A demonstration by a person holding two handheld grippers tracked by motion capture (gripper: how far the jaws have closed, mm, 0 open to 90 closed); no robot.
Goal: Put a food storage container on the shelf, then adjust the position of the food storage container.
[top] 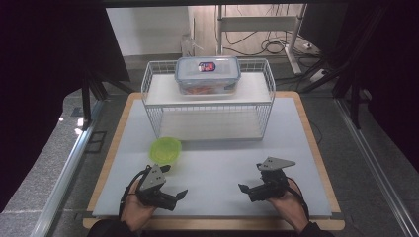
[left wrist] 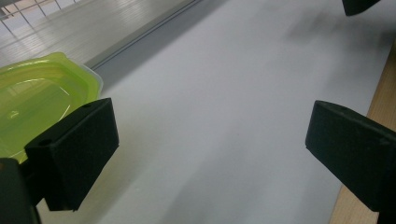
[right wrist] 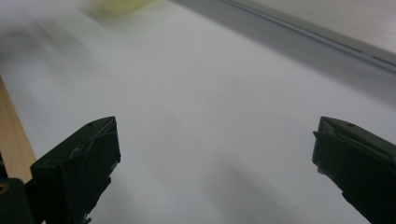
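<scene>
**Ana:** Grippers first, since they sit nearest. The left gripper (top: 182, 194) lies low over the grey mat (top: 217, 163) near the front edge, jaws spread wide with nothing between them. The right gripper (top: 243, 187) mirrors it on the other side, also spread and empty, and the two point roughly toward each other.

**Ben:** So what is the job, judging by where they are?

**Ana:** I'd say the green bowl (top: 165, 150). It stands on the mat just beyond the left gripper, in front of the wire rack (top: 148, 84). In the left gripper view the green bowl (left wrist: 32, 100) shows just behind one jaw, off to the side and not between the two.

**Ben:** How should the left one go in?

**Ana:** Turn the hand first so the jaws face the bowl, then come forward with one jaw inside the rim and one outside. The wall looks thin and light, so pinching the rim seems safer than straddling the whole bowl. Close gently, because it may slide on the smooth mat.

**Ben:** And farther back?

**Ana:** A clear lidded box (top: 207, 74) sits on the rack's upper shelf, with the lower shelf free. Keep any lift low enough to clear the rack's front wires.
</scene>
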